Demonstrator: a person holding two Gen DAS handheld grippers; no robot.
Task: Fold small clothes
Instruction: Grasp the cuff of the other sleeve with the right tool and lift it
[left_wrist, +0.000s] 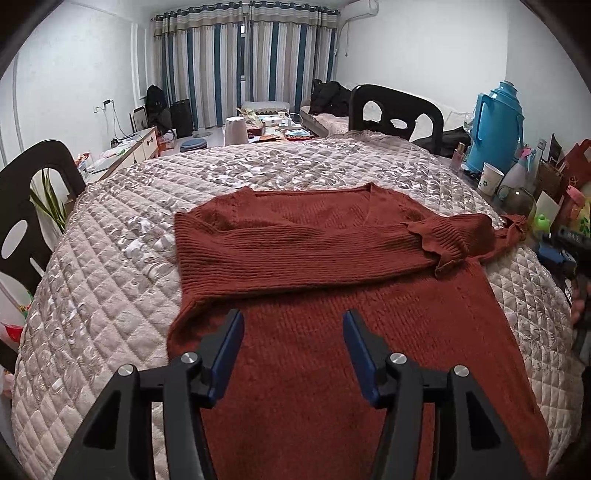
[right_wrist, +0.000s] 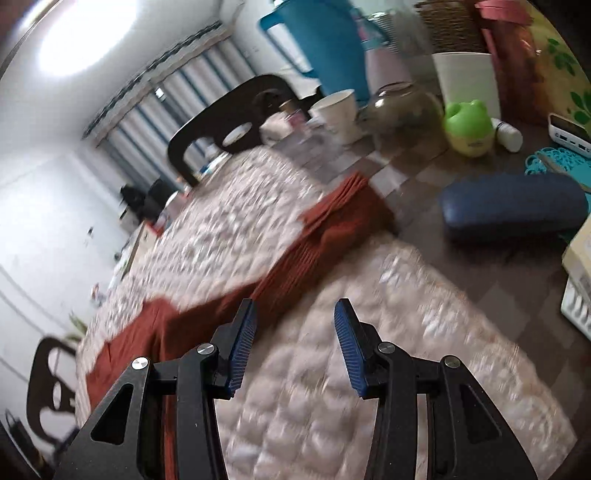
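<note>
A table covered by a quilted, pale floral cover (left_wrist: 110, 236) fills my view, with dark chairs at its left and far sides. Spread flat on the cover lies the rust-red knitted sweater (left_wrist: 332, 325), neckline at the far end, hem toward me. One sleeve is already folded across the chest, its frilled cuff (left_wrist: 443, 254) resting near the right shoulder. The other sleeve (right_wrist: 332, 218) trails out to the right, its cuff reaching the cover's edge beside bare dark tabletop.

Along the right edge stands clutter: a blue thermos jug (left_wrist: 498, 125), a paper cup (left_wrist: 490, 179), a glass bowl (right_wrist: 402, 107), a green frog-shaped toy (right_wrist: 469, 125) and a dark blue glasses case (right_wrist: 513, 206).

My left gripper (left_wrist: 293, 350) hovers over the sweater's lower body, jaws apart, nothing between them. My right gripper (right_wrist: 293, 347) hangs over the cover just right of the sweater, jaws likewise released and empty; its view is motion-blurred.

I judge the sleeve-folding step half done. Next, the right gripper needs to reach the outstretched sleeve near its cuff, pinch only that layer, and carry it left across the chest over the first sleeve, keeping clear of the clutter nearby.
</note>
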